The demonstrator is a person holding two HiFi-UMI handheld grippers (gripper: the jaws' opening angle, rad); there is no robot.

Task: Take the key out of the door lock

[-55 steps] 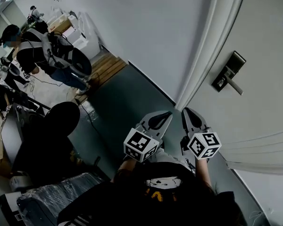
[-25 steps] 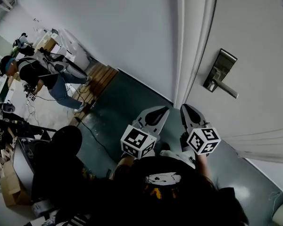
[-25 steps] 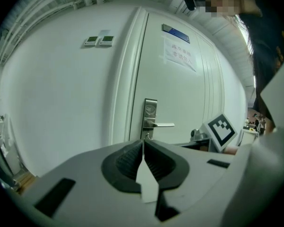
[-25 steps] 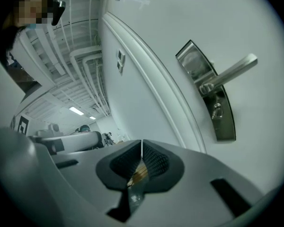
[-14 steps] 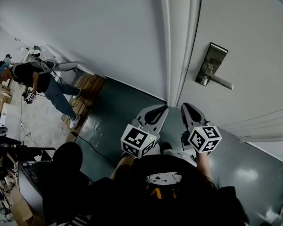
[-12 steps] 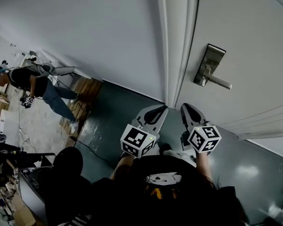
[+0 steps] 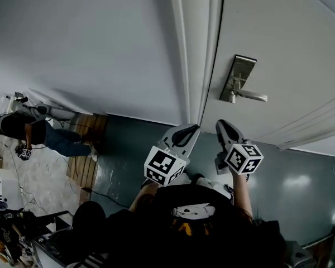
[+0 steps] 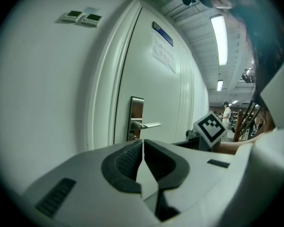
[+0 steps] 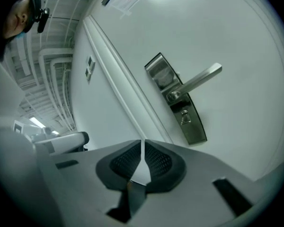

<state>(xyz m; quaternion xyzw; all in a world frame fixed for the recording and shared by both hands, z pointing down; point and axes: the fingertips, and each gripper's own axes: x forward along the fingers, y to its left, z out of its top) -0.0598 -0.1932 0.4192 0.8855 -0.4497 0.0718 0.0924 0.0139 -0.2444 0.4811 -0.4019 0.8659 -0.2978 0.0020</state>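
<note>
A white door carries a silver lock plate [image 7: 238, 78] [image 8: 136, 119] [image 9: 175, 98] with a lever handle [image 7: 251, 96] [image 9: 201, 79]. A small key [image 9: 183, 118] sticks out of the keyhole below the lever. My left gripper [image 7: 187, 130] [image 8: 143, 143] is held in front of the door frame, shut and empty. My right gripper [image 7: 224, 126] [image 9: 143, 143] is beside it, below the lock and well short of it, pointing at the plate. Its jaws are also closed with nothing between them. The right gripper's marker cube [image 8: 210, 127] shows in the left gripper view.
The white door frame [image 7: 192, 54] runs between a plain wall and the door. A paper notice [image 8: 163, 53] hangs on the door, and wall switches [image 8: 80, 17] sit on the wall. A person [image 7: 22, 133] stands far left by a wooden pallet [image 7: 84, 155]. The floor is dark.
The head view has swung toward the door, so the lock plate now sits higher and nearer the middle. Both grippers stay shut, side by side, and have turned toward the door.
</note>
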